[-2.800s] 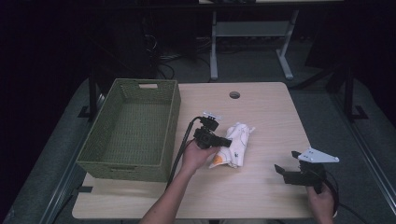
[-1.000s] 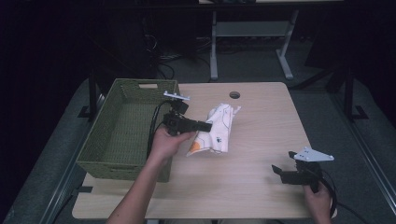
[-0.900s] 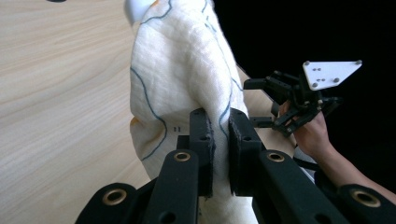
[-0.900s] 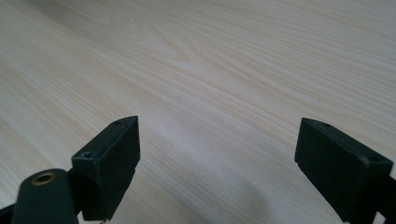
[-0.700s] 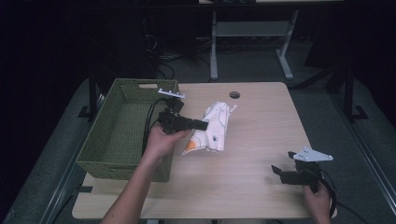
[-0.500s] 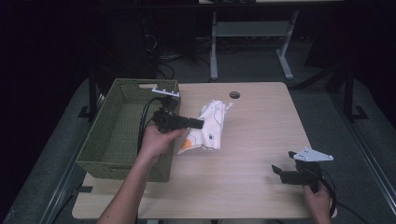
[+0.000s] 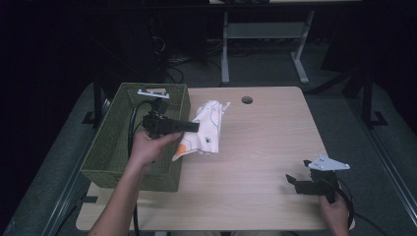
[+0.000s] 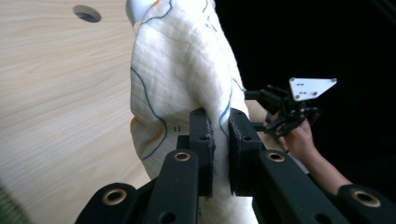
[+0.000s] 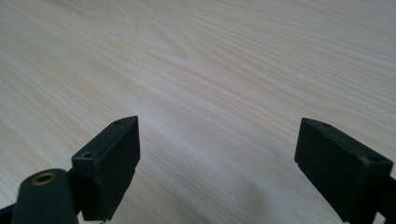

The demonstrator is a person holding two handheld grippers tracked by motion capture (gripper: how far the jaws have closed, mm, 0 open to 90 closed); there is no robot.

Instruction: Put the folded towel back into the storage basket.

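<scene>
My left gripper has its jaws pinched tight on a fold of the white cloth, which hangs lifted right beside the green basket, just over the basket's right wall. My right gripper sits well away from the basket at the near right of the table, jaws spread wide, nothing between them.

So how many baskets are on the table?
1. The green basket sits at the table's left edge, beside the cloth that the left hand-held gripper is holding.
</scene>
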